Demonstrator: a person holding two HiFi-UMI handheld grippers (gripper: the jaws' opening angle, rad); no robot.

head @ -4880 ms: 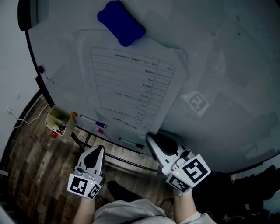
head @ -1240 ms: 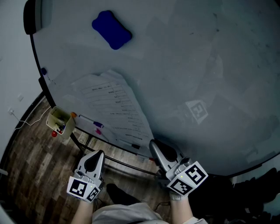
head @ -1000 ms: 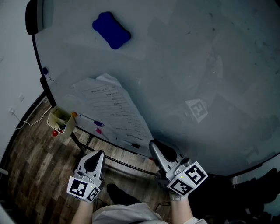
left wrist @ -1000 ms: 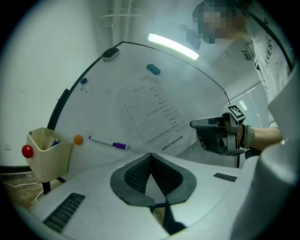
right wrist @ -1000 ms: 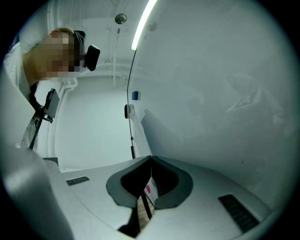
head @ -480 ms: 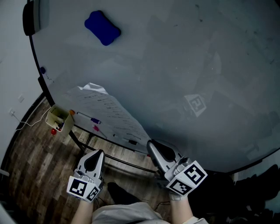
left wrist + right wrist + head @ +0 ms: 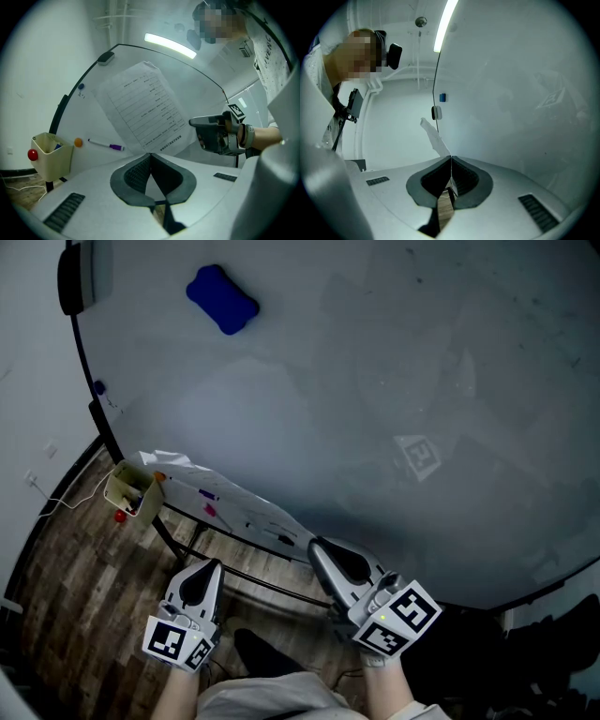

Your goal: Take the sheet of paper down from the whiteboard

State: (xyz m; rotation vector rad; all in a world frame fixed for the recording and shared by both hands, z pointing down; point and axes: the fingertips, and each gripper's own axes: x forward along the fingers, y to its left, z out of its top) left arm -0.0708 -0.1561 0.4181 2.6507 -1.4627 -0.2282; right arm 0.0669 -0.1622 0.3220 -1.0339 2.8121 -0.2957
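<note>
- Idling pressed together and empty, your left gripper sits nearer the loose end of the sheet of paper.
- That sheet, off the whiteboard, runs leftward.
- Your right gripper pinches its near corner.

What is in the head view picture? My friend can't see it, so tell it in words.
The right gripper pinches one corner of a sheet of paper, which stretches out low in front of the whiteboard. The left gripper is shut and empty beside it, and a blue eraser sticks high on the board.
</note>
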